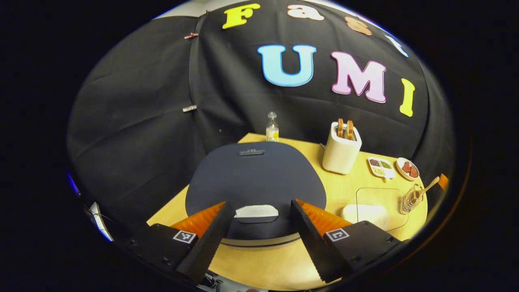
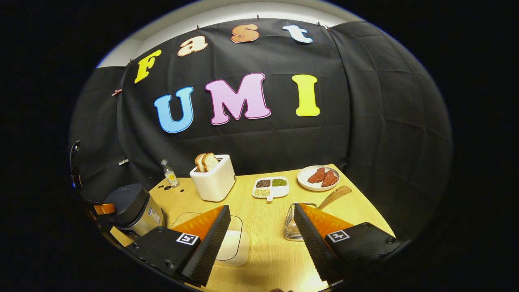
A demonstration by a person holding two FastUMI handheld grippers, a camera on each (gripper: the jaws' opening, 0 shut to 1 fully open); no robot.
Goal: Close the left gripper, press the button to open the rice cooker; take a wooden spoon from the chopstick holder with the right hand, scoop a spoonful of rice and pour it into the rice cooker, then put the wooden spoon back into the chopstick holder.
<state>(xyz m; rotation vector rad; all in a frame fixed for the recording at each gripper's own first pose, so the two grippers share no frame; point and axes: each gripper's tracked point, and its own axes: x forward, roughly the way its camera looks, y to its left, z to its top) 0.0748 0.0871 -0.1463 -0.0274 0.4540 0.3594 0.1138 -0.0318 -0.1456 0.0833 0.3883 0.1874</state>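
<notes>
The left claw (image 1: 262, 227) hangs just above the front edge of the rice cooker (image 1: 255, 178), its two fingers spread wide apart and holding nothing. Between them sits the pale button (image 1: 256, 211) at the front of the dark lid, which is down. In the right gripper view the rice cooker (image 2: 134, 209) stands at the left edge of the desk (image 2: 263, 227), lid closed.

The right claw (image 2: 262, 239) hovers over the near part of the desk, fingers also wide apart and empty. Just beyond its right finger stands the wire chopstick holder (image 2: 292, 223), with the wooden spoon (image 2: 334, 194) leaning out of it, handle tilted up to the right. Behind its left finger is a clear container of rice (image 2: 235, 243), partly hidden by that finger.

Farther back on the desk stand a white toaster (image 2: 215, 178) with two slices of bread (image 2: 206, 161) in it, a small bottle (image 2: 169, 173), a divided dish of beans (image 2: 271, 187) and a plate of red meat pieces (image 2: 318, 177). In the left gripper view the chopstick holder (image 1: 411, 198) and spoon (image 1: 427, 187) sit at the far right, well apart from the cooker
</notes>
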